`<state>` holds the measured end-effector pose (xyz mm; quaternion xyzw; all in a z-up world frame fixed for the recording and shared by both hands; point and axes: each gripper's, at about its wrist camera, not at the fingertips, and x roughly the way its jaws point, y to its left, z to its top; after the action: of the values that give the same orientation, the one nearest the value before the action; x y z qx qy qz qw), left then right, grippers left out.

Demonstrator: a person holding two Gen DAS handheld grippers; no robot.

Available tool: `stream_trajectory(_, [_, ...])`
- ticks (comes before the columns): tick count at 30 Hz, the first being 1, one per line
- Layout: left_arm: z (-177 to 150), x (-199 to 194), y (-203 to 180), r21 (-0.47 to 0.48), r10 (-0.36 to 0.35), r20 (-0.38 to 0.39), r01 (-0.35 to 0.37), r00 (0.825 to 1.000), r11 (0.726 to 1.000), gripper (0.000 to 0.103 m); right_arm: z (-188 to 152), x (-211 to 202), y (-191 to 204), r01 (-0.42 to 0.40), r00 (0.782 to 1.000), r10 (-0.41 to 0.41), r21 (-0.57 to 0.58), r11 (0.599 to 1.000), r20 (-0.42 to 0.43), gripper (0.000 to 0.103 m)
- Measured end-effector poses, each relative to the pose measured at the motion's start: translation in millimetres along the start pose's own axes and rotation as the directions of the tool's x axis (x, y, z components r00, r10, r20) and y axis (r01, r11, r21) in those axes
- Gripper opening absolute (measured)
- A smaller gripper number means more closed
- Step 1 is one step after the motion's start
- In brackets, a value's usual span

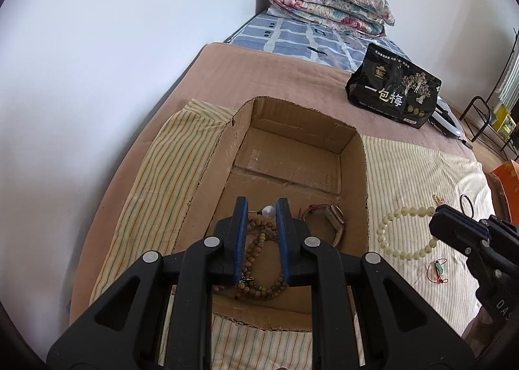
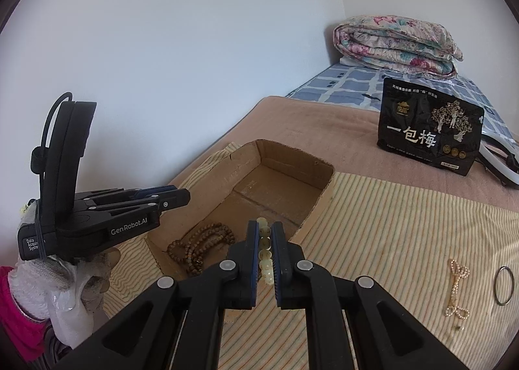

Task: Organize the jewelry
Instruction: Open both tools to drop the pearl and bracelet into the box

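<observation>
- Jewelry sorting into a cardboard box (image 1: 353, 168), shown at a carry-and-drop step with both grippers loaded.
- Left gripper (image 1: 261, 204): fingers stood narrow, with a pearl pin (image 1: 268, 210) bridging the gap near their tips. The pearl lay against one pad and its stem reached the other, which reads as a light pinch.
- Right gripper (image 2: 264, 228): fingers were closed tight on a pale bead bracelet (image 2: 263, 241), whose beads ran in a line between the pads.
- In the left wrist view the rest of that bracelet's loop looked spread on the striped cloth (image 1: 421, 168), to the right of the box. Whether it had lifted clear could not be told.
- Below the left fingers, inside the box, lay a wooden bead strand (image 1: 256, 248) and beside it a wristwatch (image 1: 335, 219), so part of the task was judged done.
- Outside the box on the cloth were a black ring (image 2: 503, 285), a fine pearl chain (image 2: 457, 289) and a small red-corded charm (image 1: 439, 267).
- Judged next move, left: open over a bare part of the box floor, low enough that the pearl did not bounce or roll.
- Judged next move, right: lift the bracelet over the near wall, keeping its hanging loop off the rim, then release inside.
</observation>
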<state>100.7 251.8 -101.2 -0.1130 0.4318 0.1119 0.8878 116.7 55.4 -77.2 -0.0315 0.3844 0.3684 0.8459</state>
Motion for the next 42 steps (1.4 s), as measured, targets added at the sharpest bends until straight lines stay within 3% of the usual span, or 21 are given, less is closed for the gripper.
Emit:
stream_trajectory(22, [0.3,11.9,5.0,-0.025,0.005,-0.027,-0.006,1.000,1.000,0.016,-20.7,45.0,22.5,-0.049,0.993,0.045,-0.030,0.998,-0.107,0.006])
stream_trajectory(24, [0.6,12.3,4.8,-0.025,0.006,-0.031,-0.007,0.999,1.000,0.017,-19.9,44.0,24.0,-0.042,0.994,0.038,-0.040,0.998,-0.103,0.018])
stream_trajectory(25, [0.5,13.1,4.6,-0.026,0.008,-0.035,-0.009,0.999,1.000,0.020,-19.4,43.2,24.4,-0.038,0.994,0.034,-0.044,0.998,-0.100,0.029])
stream_trajectory(27, [1.2,12.4,5.1,-0.031,0.007,-0.032,-0.008,0.999,0.999,0.043,-18.9,40.6,25.0,-0.031,0.996,0.027,-0.049,0.998,-0.087,0.033])
stream_trajectory(30, [2.1,9.2,6.4,-0.037,0.009,-0.014,-0.010,1.000,0.999,0.044,-18.9,40.9,23.7,-0.023,0.996,0.019,-0.051,0.998,-0.091,0.036])
stream_trajectory(38, [4.8,4.1,8.6,-0.063,0.008,0.004,-0.008,1.000,0.998,0.044,-21.5,35.5,14.9,0.017,0.997,-0.020,-0.041,0.999,-0.081,0.064])
stream_trajectory(42, [5.4,0.1,5.6,-0.057,0.014,0.020,-0.013,1.000,0.998,0.044,-21.1,29.8,10.8,0.041,0.997,-0.044,-0.040,0.998,-0.065,0.072])
